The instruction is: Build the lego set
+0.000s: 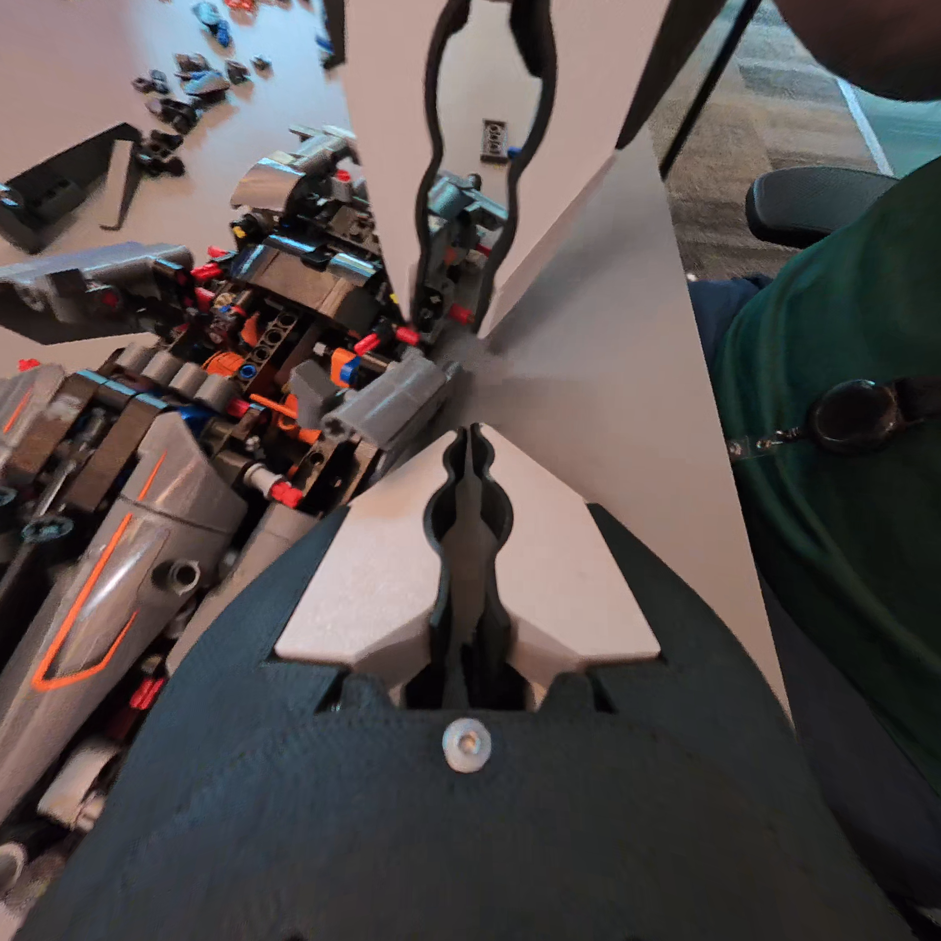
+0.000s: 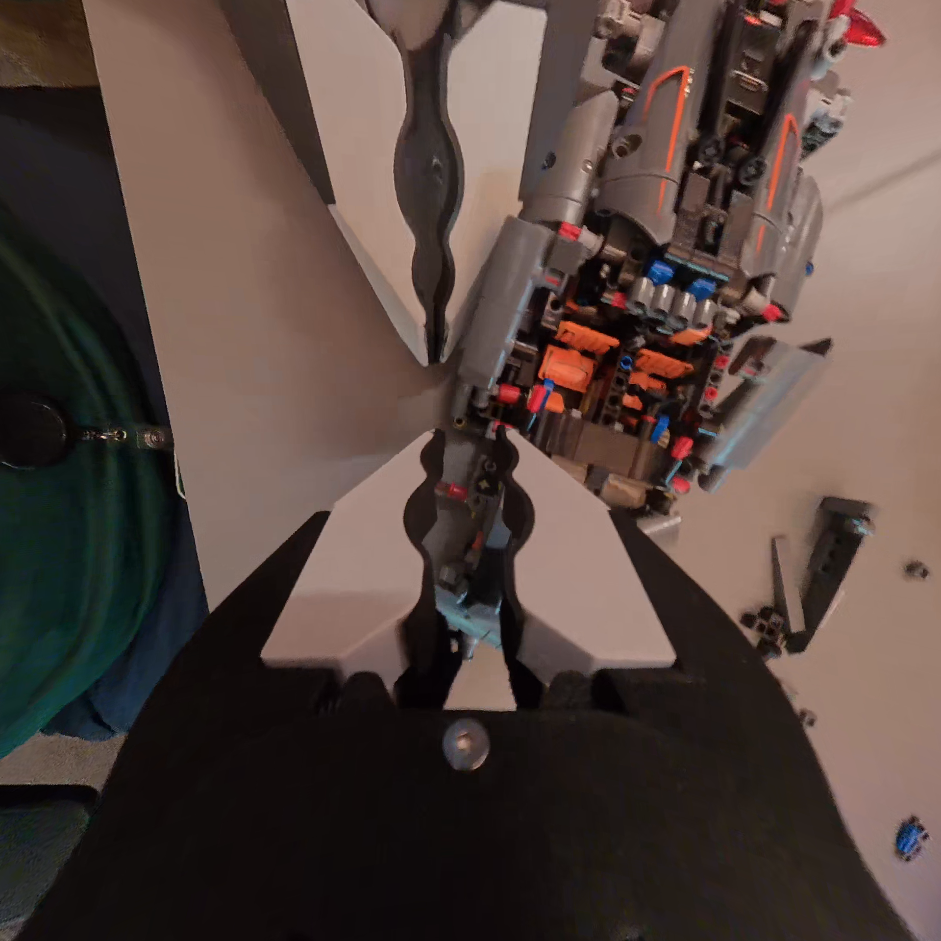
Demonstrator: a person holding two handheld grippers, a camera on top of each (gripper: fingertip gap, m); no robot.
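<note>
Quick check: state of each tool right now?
Left tool: closed, holding nothing.
Right tool: closed on a grey sub-assembly beside the lego model.

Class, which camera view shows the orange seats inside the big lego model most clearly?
The right wrist view: it looks straight into the lego model, so the orange seats appear side by side. The left wrist view shows the model obliquely, with only orange slivers between beams.

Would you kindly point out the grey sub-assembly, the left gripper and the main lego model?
grey sub-assembly [image 2: 466,514], right wrist view, on its grey side between the right gripper's fingers.
left gripper [image 1: 469,430], left wrist view, midway between its fingertips.
main lego model [image 2: 626,377], right wrist view, on its orange interior.
</note>
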